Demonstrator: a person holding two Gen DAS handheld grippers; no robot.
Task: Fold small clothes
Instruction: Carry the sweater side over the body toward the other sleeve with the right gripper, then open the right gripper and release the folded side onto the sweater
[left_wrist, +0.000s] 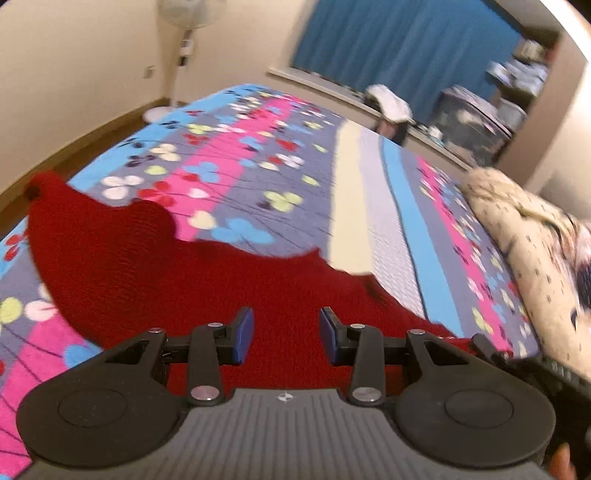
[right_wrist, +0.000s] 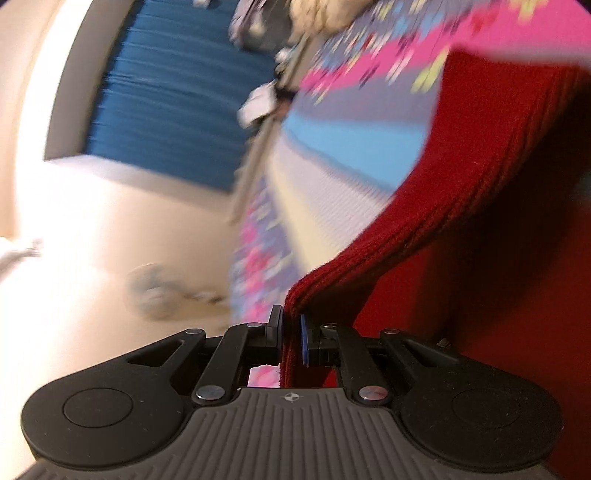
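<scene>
One red knitted garment is seen, spread on one flowered bedspread. Two grippers are counted: the left gripper and the right gripper, each fitted with two fingers. One standing fan, one blue curtain and one cream pillow are also counted.

A bed carries everything, covered by a spread striped in blue, pink, grey and cream with clover-like flowers. A red knitted garment lies on its near part, spread toward the left. At the right edge lies a cream patterned pillow or folded quilt, apart from the garment.
</scene>
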